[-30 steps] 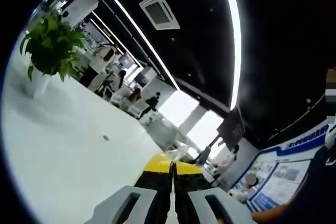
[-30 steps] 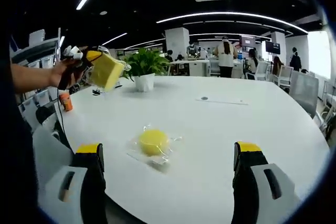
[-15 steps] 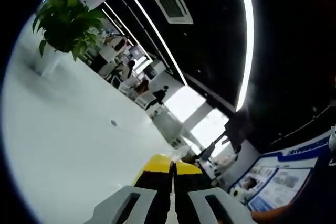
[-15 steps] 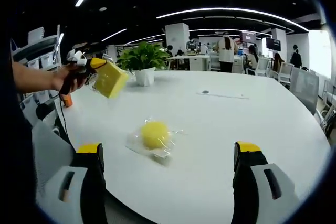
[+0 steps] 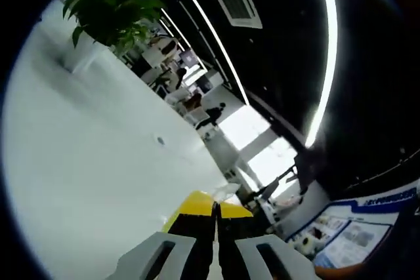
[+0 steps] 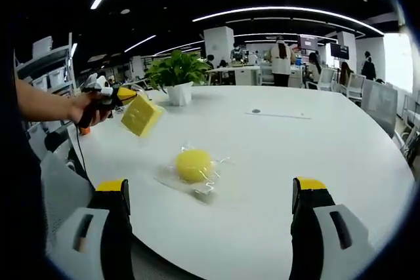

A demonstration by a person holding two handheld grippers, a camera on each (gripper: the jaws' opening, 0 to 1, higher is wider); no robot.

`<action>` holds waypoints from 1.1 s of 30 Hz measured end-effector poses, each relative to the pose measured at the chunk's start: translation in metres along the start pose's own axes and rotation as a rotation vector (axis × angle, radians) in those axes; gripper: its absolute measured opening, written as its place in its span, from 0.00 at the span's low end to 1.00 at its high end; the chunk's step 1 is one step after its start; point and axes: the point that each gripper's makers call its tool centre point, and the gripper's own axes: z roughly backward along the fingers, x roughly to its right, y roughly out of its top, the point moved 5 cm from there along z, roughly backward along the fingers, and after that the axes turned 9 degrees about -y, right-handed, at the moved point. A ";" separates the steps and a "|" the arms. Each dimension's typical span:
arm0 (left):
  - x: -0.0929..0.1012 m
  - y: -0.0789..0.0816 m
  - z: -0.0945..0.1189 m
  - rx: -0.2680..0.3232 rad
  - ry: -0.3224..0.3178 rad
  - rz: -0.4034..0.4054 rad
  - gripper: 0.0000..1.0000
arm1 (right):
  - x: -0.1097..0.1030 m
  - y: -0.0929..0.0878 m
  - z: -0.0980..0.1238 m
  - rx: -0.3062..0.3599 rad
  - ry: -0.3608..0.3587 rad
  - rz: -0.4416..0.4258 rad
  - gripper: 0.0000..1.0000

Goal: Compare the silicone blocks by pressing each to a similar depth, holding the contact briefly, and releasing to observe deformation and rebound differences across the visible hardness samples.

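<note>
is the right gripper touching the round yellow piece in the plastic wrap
No: the right gripper is open, and the round yellow piece lies on the white table well ahead of its jaws.

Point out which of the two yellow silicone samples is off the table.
The square yellow block, gripped in the left gripper above the white table. The round yellow sample lies in clear wrapping on it.

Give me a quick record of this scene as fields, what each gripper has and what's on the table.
left gripper: shut on the square yellow silicone block, held in the air above the table's left side
right gripper: open, holding nothing
round white table: holds a round yellow silicone block in a clear plastic wrapper
potted green plant in a white pot: at the table's far side
background: people in an open office
</note>
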 end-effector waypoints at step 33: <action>-0.065 -0.021 0.021 -0.049 0.200 -0.095 0.00 | 0.001 -0.008 0.006 -0.024 -0.019 -0.024 0.96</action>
